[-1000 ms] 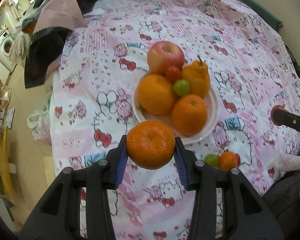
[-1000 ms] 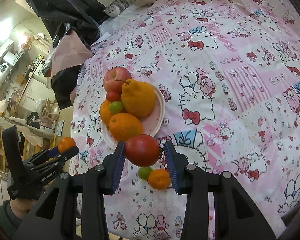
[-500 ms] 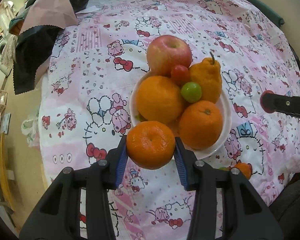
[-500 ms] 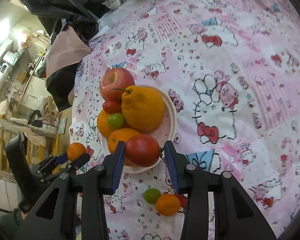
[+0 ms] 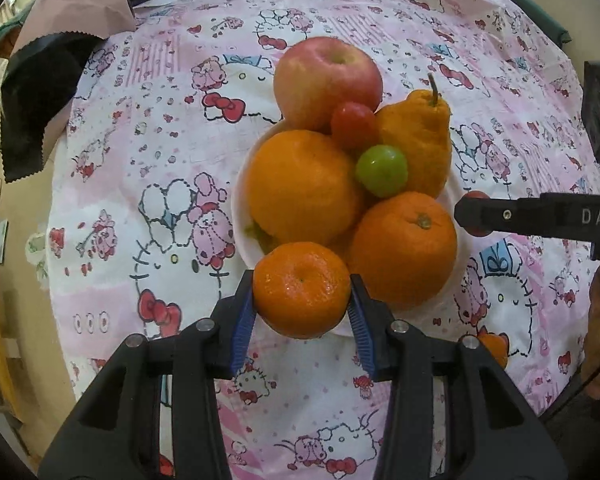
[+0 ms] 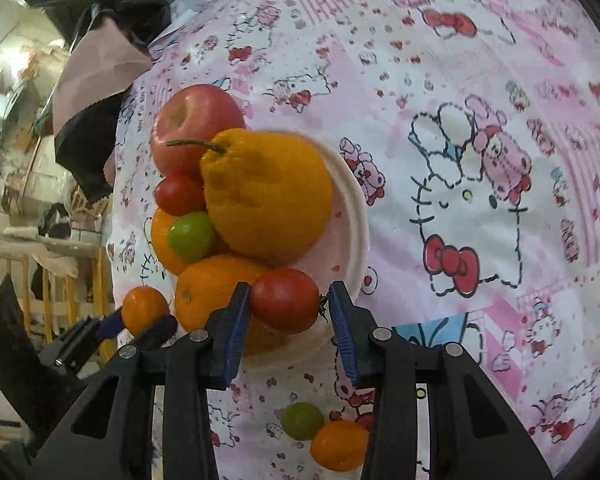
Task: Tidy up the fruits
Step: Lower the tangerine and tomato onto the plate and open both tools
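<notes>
A white plate [image 5: 239, 184] on the pink cartoon-print cloth holds an apple [image 5: 326, 80], two oranges [image 5: 300, 188], a bumpy pear-shaped citrus [image 5: 420, 148], a small red tomato [image 5: 354, 125] and a green fruit [image 5: 381, 170]. My left gripper [image 5: 301, 292] is shut on a mandarin [image 5: 301, 290] at the plate's near rim. My right gripper [image 6: 286, 302] is shut on a red tomato [image 6: 285, 300] over the plate's near edge [image 6: 356, 240]. A green fruit [image 6: 302, 421] and a small orange fruit [image 6: 339, 445] lie on the cloth below it.
Pink and black fabric pieces [image 5: 60, 52] lie at the cloth's far left corner. The table edge drops to the floor on the left, with wooden furniture [image 6: 60, 280] beyond. The right gripper's arm [image 5: 540, 220] reaches in from the right.
Both grippers have moved forward toward the plate with their fruits. The mandarin now sits at the plate's near rim and the tomato hangs over the plate's edge.
</notes>
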